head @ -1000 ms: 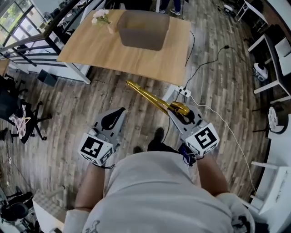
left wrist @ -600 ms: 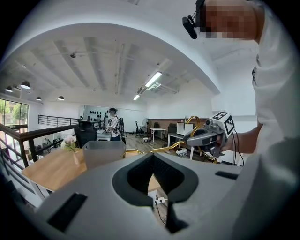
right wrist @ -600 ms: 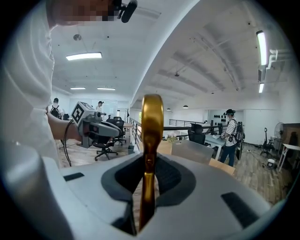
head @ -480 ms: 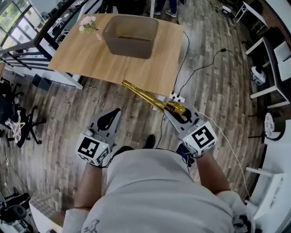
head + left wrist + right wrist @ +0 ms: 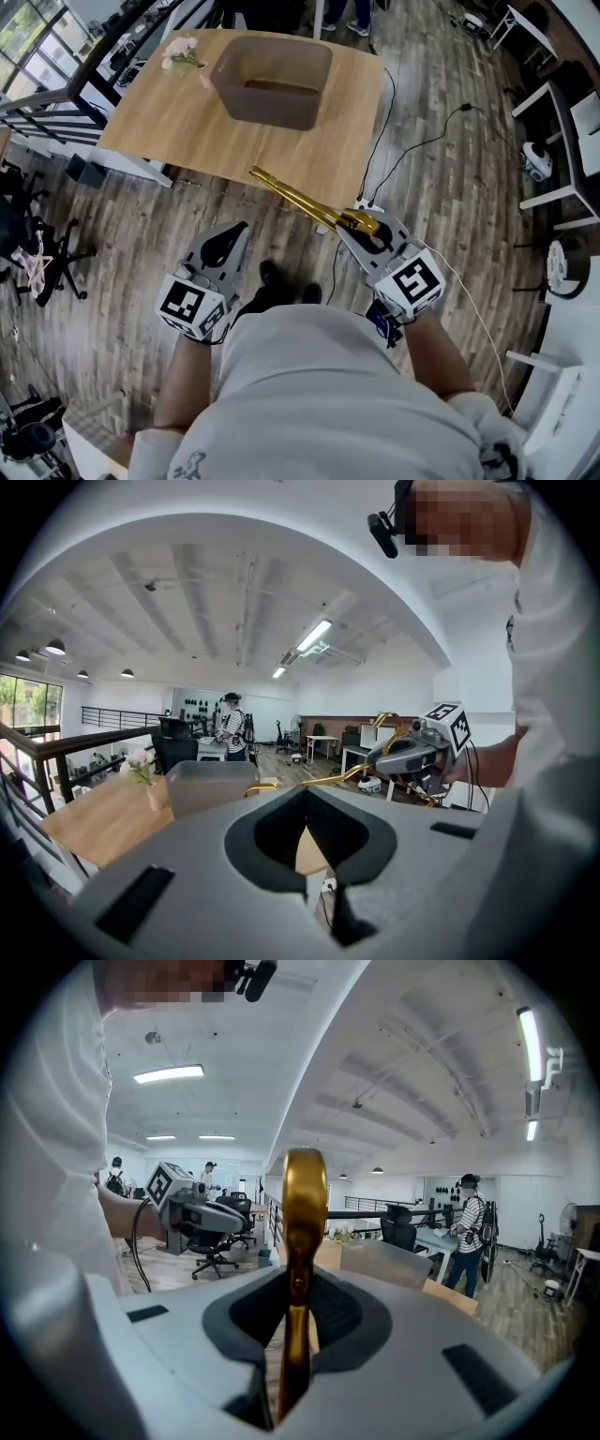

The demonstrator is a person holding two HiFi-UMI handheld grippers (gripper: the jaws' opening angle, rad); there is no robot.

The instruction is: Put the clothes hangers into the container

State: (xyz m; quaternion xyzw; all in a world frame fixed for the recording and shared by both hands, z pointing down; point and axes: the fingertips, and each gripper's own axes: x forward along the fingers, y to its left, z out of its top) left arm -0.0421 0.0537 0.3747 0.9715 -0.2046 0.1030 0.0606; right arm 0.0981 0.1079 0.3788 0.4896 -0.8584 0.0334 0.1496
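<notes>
The gold hanger (image 5: 302,199) is clamped in the right gripper (image 5: 356,223). Its long axis is aimed at the container (image 5: 272,80) by the table's (image 5: 169,122) far edge.

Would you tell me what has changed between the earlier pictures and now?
The person walked toward the table, so it and the container sit nearer in the head view. Nothing was taken or released: the right tool still clamps the hanger, the left tool stays empty.

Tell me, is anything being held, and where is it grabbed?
The right gripper is shut on a gold clothes hanger, gripping it near its hook end. The left gripper holds nothing.
</notes>
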